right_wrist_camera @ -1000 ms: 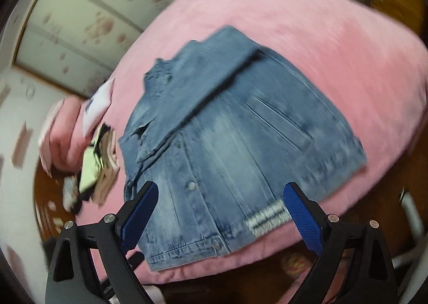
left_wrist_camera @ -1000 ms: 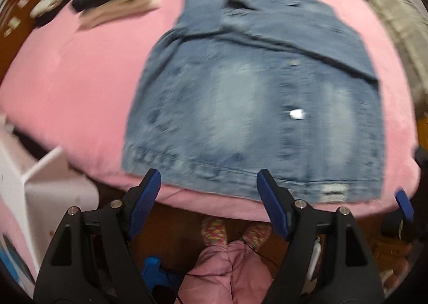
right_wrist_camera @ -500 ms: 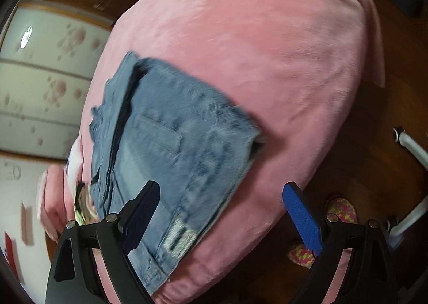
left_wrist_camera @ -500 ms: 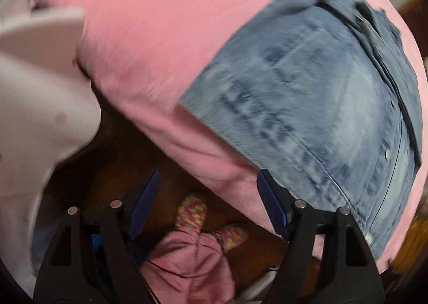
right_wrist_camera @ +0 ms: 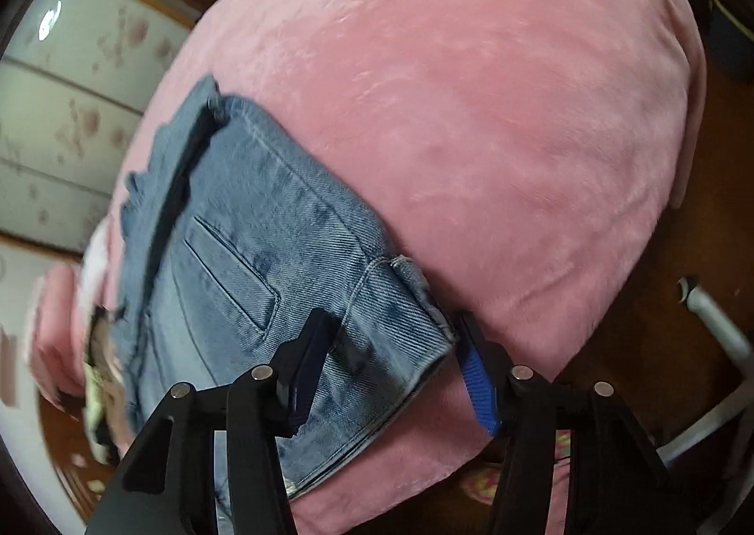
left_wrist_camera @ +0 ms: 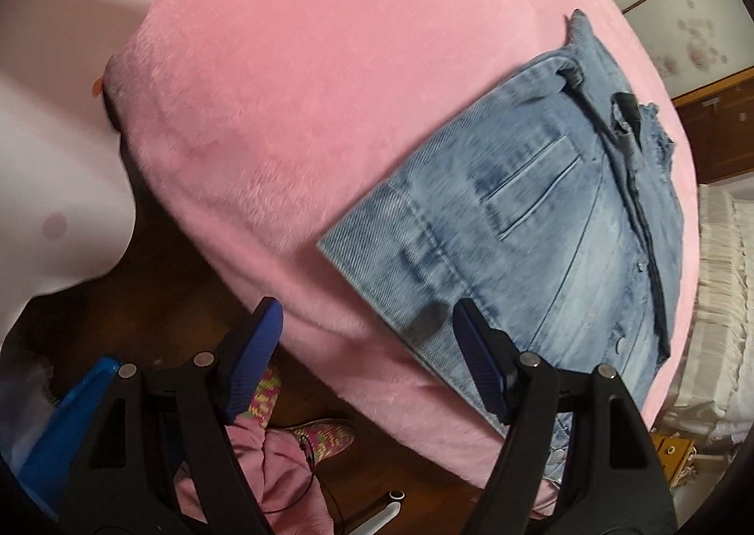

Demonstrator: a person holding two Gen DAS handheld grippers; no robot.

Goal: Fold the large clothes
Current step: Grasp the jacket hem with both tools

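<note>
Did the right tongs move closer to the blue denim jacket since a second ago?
Yes. The right tongs came down toward the blue denim jacket on the pink fuzzy blanket; their jaws have just been closing, with the jacket's hem corner between them.

Black tongs with blue pads, pink trousers, patterned socks.
Left tongs (left_wrist_camera: 367, 363) and right tongs (right_wrist_camera: 396, 375): black plastic arms with round silver rivets and ribbed blue pads (left_wrist_camera: 252, 360). Below: pink trousers (left_wrist_camera: 278, 469), multicoloured knitted socks (left_wrist_camera: 325, 436), thin black cable across the cloth.
</note>
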